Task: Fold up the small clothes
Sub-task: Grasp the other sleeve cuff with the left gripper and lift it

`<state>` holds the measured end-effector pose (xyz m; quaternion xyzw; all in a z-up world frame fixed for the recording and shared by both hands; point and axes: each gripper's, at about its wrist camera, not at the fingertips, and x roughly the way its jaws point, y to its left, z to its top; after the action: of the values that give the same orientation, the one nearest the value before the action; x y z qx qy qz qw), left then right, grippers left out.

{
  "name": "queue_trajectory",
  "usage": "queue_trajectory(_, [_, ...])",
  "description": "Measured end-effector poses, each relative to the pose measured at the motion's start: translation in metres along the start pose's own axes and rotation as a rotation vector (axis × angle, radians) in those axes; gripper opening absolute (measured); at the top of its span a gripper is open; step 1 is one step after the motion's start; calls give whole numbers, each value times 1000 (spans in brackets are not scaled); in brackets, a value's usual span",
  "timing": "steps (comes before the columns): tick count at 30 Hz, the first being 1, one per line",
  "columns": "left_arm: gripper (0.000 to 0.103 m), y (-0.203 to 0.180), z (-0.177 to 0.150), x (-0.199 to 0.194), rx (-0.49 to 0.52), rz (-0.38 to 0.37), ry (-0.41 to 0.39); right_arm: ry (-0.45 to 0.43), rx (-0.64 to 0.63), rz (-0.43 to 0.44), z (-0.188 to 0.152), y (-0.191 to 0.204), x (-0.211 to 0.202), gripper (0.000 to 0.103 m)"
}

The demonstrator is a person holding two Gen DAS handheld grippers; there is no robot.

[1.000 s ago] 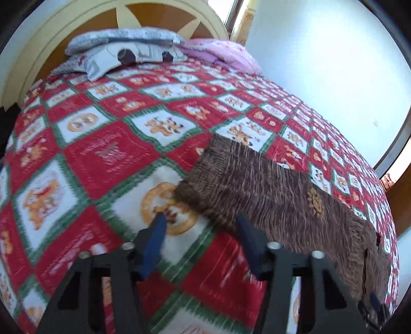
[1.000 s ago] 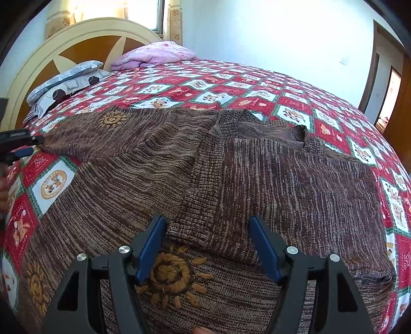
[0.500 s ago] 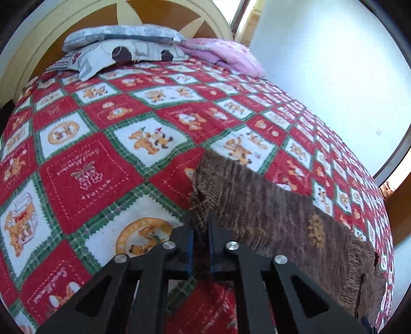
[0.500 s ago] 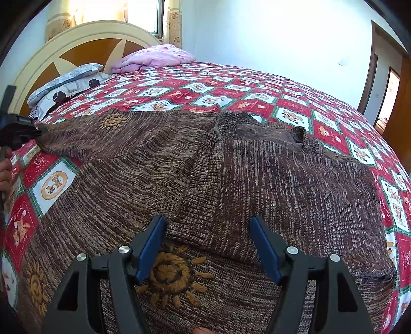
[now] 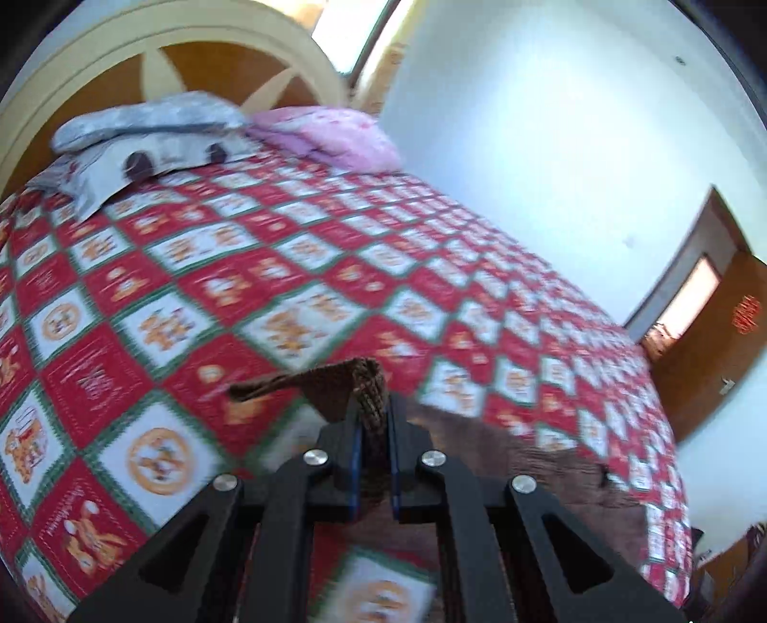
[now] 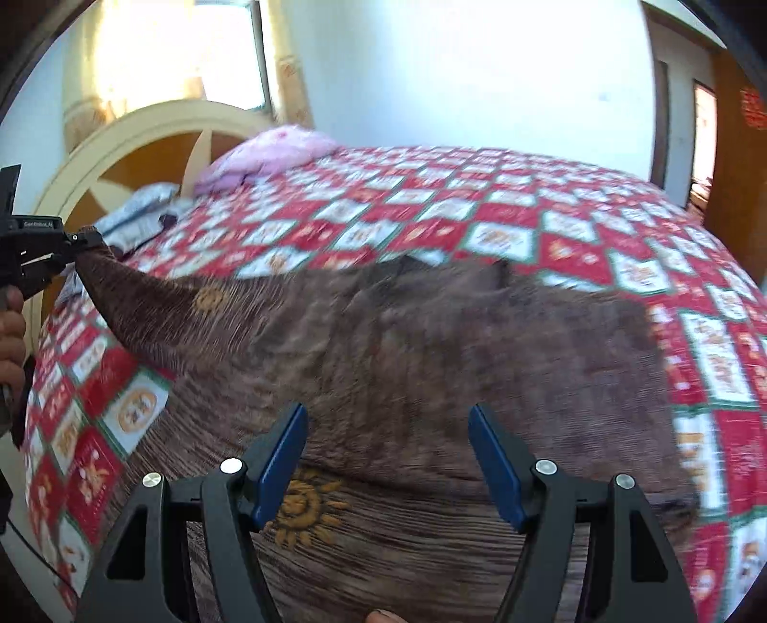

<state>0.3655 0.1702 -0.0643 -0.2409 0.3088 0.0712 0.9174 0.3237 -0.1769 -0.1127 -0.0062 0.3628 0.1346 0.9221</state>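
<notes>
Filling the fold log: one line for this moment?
left tongs: shut on brown knit sweater cuff, lifted | right tongs: open above sweater

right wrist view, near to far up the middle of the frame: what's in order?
right gripper, open → sun motif on the brown sweater → red patterned bedspread → white wall

A home bedroom: a wide bed under a red, white and green patchwork quilt (image 5: 297, 287), grey and pink pillows (image 5: 331, 136) at its arched cream-and-wood headboard (image 5: 158, 38), a brown wooden door (image 5: 719, 335) beyond its foot.
</notes>
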Motion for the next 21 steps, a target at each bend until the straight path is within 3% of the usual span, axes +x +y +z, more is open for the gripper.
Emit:
queue_trajectory(5, [9, -54, 0, -11, 37, -80, 23, -10, 29, -59, -3, -32, -30, 70])
queue_trajectory(11, [9, -113, -13, -12, 73, -153, 28, 11, 66, -95, -30, -61, -50, 70])
queue_trajectory(16, [9, -174, -60, -2, 188, -187, 45, 23, 92, -99, -47, -73, -54, 70])
queue_trajectory(21, [11, -222, -129, 18, 388, -109, 25, 44, 148, -92, -60, -85, -45, 70])
